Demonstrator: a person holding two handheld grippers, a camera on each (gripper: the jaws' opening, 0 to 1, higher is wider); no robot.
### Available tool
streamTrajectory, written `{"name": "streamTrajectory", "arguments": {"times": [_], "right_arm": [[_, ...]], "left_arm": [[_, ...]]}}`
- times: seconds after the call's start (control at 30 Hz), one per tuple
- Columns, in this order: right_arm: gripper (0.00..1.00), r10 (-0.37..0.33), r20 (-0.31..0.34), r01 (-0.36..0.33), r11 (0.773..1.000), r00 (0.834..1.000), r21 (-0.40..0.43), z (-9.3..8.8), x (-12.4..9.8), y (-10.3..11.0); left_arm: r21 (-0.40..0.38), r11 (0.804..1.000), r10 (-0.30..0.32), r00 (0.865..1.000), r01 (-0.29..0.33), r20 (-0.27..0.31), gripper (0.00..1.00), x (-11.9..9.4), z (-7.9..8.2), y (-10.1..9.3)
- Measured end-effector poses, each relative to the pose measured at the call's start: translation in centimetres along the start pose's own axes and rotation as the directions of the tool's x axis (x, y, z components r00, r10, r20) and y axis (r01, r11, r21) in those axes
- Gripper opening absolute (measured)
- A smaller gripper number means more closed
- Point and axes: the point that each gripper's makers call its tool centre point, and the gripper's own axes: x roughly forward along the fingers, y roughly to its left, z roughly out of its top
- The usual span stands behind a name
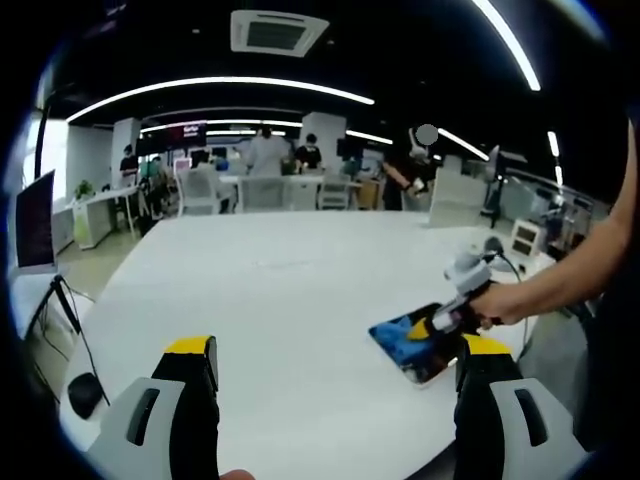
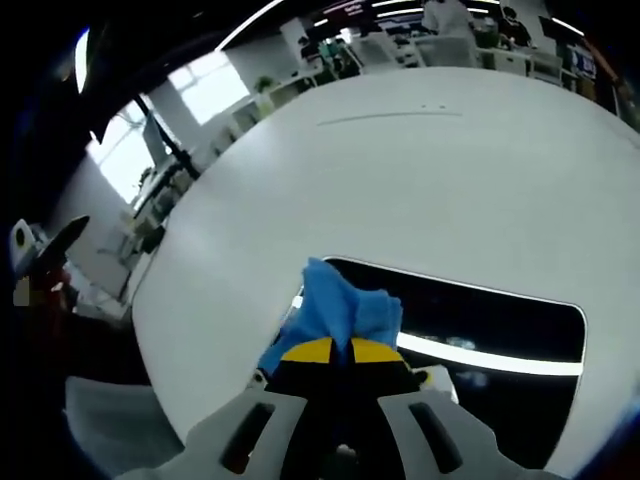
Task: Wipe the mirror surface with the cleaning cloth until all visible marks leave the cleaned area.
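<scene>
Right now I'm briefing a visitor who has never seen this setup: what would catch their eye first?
The bright blue cleaning cloth, pinched in the right gripper, is pressed on the left end of the dark mirror, which reflects ceiling lights. The mirror lies flat on a big white table near its right edge. The left gripper hangs open over bare tabletop, with a busy office behind.

Blue cleaning cloth (image 2: 335, 315), plain, lies on the dark glossy mirror (image 2: 500, 330), which carries white light streaks; around the mirror the table (image 2: 420, 170) is plain white. The right gripper (image 2: 338, 352) on the cloth has yellow tips, black jaws and a grey body. The left gripper (image 1: 335, 365) has the same yellow-black-grey scheme.
</scene>
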Motion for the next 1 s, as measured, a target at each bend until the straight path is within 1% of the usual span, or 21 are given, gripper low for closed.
{"name": "streamTrajectory", "arguments": {"times": [0.47,0.8,1.0], "right_arm": [[0.0,-0.027,-0.007,0.027,1.0,1.0,0.008,-0.9,-1.7,-2.3],[0.0,-0.051,-0.009,0.051,0.998,0.999,0.029,-1.5,-2.9,-3.9],[0.0,-0.062,-0.004,0.062,0.997,0.998,0.046,-1.8,-3.5,-5.0]], "left_arm": [[-0.01,1.0,0.0,1.0,0.0,0.02,0.99,-0.1,0.3,0.0],[-0.009,1.0,-0.016,1.0,0.016,0.014,0.99,0.5,0.0,0.0],[-0.013,1.0,-0.02,1.0,0.021,0.023,0.99,0.8,0.3,0.1]]}}
